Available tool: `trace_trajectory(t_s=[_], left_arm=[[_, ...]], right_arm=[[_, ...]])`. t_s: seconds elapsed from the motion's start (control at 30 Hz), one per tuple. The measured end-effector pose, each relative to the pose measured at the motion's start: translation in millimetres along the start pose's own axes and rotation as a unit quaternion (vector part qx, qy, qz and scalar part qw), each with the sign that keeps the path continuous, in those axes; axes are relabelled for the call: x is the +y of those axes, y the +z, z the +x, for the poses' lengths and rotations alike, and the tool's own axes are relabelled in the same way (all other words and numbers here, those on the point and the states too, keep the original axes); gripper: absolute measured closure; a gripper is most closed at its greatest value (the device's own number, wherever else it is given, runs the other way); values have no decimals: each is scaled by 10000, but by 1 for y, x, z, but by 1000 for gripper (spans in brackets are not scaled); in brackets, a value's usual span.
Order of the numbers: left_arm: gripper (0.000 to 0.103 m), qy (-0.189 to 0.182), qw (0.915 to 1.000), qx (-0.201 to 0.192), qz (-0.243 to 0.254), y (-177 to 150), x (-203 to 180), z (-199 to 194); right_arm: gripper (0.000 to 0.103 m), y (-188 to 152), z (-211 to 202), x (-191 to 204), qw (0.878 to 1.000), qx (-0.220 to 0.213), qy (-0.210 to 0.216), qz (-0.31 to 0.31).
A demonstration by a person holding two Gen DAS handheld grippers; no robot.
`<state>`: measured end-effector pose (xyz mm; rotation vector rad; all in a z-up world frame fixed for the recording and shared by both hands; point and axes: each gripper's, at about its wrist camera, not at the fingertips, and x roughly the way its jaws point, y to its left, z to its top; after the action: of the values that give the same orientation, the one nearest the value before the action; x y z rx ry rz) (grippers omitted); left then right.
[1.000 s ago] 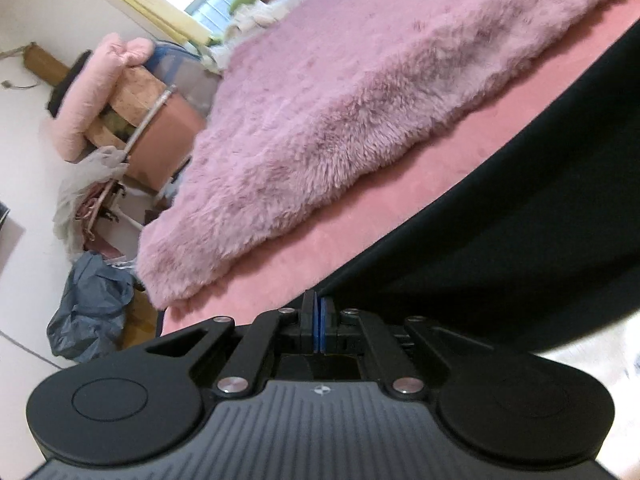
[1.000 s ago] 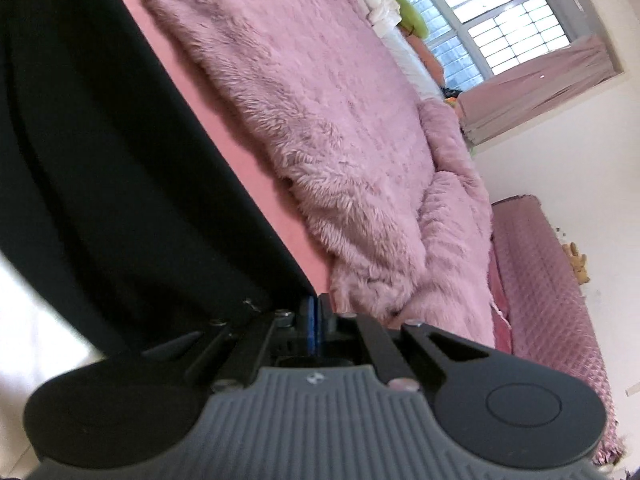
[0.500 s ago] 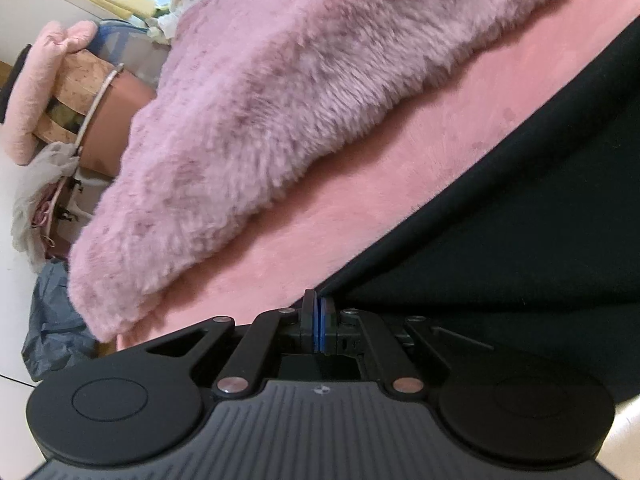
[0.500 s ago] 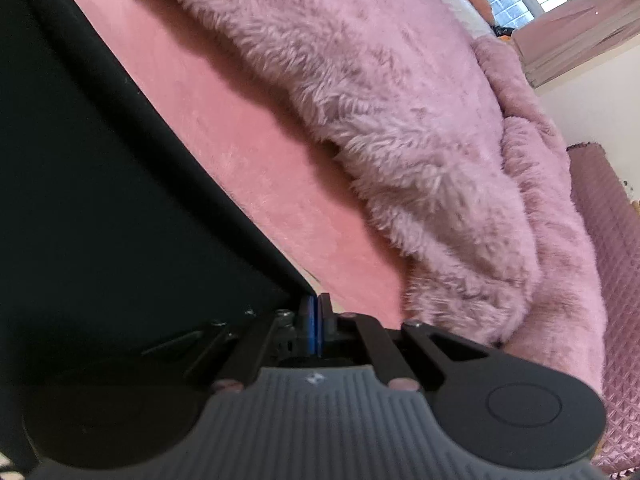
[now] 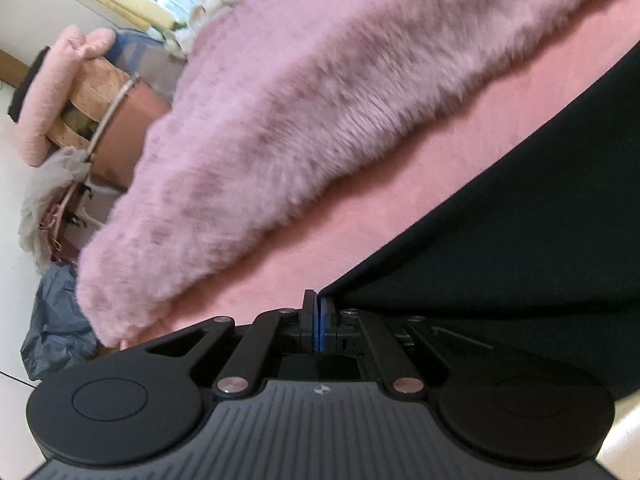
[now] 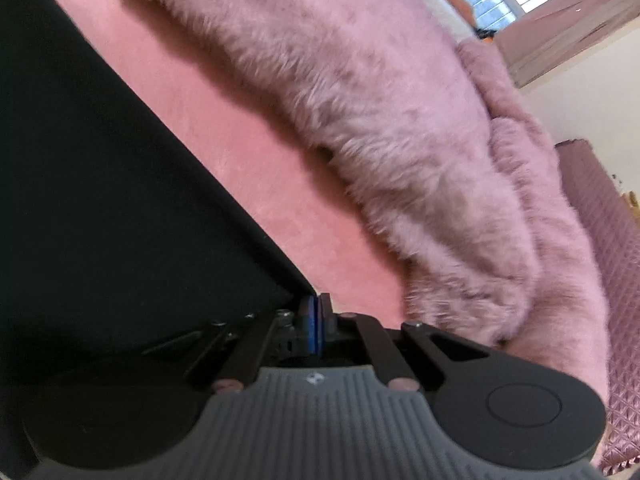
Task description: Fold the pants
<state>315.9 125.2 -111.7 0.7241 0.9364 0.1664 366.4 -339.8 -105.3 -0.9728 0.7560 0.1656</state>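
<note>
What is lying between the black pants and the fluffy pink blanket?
Only a bare strip of the smooth pink bed cover separates the black pants from the fluffy pink blanket. Both wrist views show it.

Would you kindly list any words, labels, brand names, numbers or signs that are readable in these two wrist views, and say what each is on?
No readable text in either view.
Left gripper body: a small round white emblem, no letters or numbers legible.
Right gripper body: a small white emblem, too small and blurred to read.
Black pants, fluffy pink blanket, pink bed sheet: no labels or print visible.
</note>
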Motion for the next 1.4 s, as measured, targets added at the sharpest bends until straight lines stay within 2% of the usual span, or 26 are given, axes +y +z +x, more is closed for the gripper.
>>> trace_trajectory(t_s=[0.1, 0.2, 0.47, 0.7, 0.73, 0.8, 0.83, 0.87, 0.9, 0.93, 1.03, 1.07, 1.13, 1.2, 1.3, 1.33, 1.4], left_arm=[[103, 72, 9999, -94, -8, -2, 8, -19], [103, -31, 10000, -21, -22, 4, 9, -14], [103, -60, 9996, 288, 56, 11, -10, 31], [102, -43, 9986, 532, 63, 7, -25, 53], [99, 23, 9986, 517, 105, 6, -28, 53], [87, 157, 9990, 398, 99, 5, -28, 48], [79, 217, 9991, 360, 57, 3, -25, 44], [74, 281, 9992, 277, -27, 2, -22, 38], [67, 315, 9992, 175, -170, 2, -17, 30], [65, 273, 9990, 59, -340, 0, -13, 19], [65, -232, 9967, -215, -746, -1, -10, -14], [65, -429, 9950, -317, -848, -1, -13, -25], [74, -768, 9905, -468, -1043, -5, -21, -42], [78, -1108, 9851, -609, -1168, -11, -30, -52], [89, -1377, 9815, -603, -1187, -16, -46, -56], [93, -1460, 9807, -523, -1187, -17, -51, -54], [95, -1525, 9807, -407, -1157, -19, -60, -49]], right_arm=[[103, -2, -30, -11, 9998, -183, -77, 93], [103, -1, -45, -19, 9994, -251, -109, 232], [103, 8, 12, -5, 9988, 132, 74, 477], [103, 6, 38, 7, 9967, 253, 25, 766], [103, 5, 40, 8, 9960, 236, -29, 863], [98, 6, 39, 8, 9942, 203, -83, 1057], [83, 5, 37, 7, 9935, 183, -112, 1116], [60, 5, 32, 5, 9929, 125, -147, 1175], [54, 3, 24, 3, 9915, 52, -247, 1278], [53, -1, 13, 0, 9885, -82, -333, 1473], [57, -18, -21, -7, 9744, -302, -239, 2215], [57, -28, -34, -9, 9656, -369, -201, 2567], [57, -52, -56, -10, 9447, -455, -90, 3247], [56, -83, -78, -7, 9154, -454, -107, 3998], [59, -122, -92, -7, 8715, -409, -21, 4886], [61, -133, -93, -7, 8613, -350, -25, 5069], [65, -145, -92, -7, 8539, -297, -48, 5196]])
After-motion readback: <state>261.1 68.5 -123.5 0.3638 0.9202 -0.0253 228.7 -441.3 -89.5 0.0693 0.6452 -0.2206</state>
